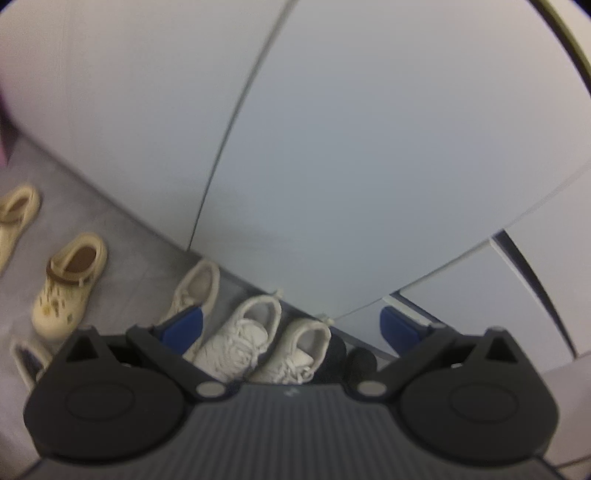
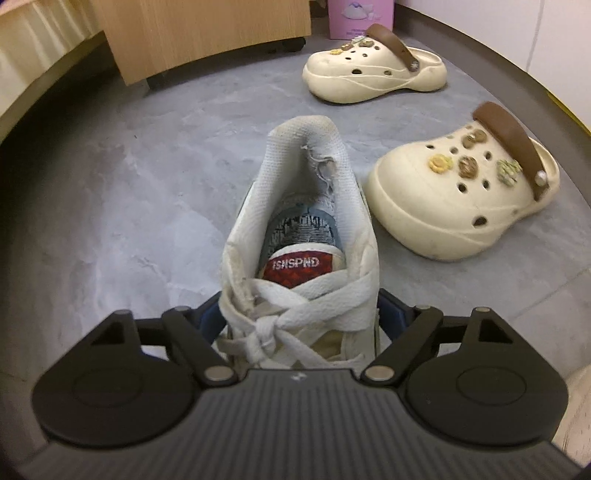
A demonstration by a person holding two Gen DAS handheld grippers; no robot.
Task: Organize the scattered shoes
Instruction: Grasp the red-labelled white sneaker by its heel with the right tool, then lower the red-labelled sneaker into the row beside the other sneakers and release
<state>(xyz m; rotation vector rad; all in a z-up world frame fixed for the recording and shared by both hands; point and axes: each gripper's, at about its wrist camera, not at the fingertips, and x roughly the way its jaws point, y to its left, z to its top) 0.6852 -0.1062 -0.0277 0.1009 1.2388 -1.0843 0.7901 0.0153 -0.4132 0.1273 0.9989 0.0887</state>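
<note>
In the left wrist view, the left tongs (image 1: 291, 321) are pitched downward with the jaws spread wide and nothing between the blue pads (image 1: 400, 325); three pale sneakers (image 1: 240, 339) are lined up below them against the white cabinet (image 1: 332, 166), leaving little room at that edge, while a cream clog (image 1: 68, 288) is seen on open grey floor (image 1: 122, 236) to the left. In the right wrist view, the right tongs (image 2: 301, 317) are tilted down and closed on a worn white sneaker (image 2: 299, 236) at its laced part, heel opening pointing away. Only here are two clogs (image 2: 461, 192) shown from the front, beside the sneaker, with a wooden cabinet (image 2: 199, 33) beyond clear floor.
</note>
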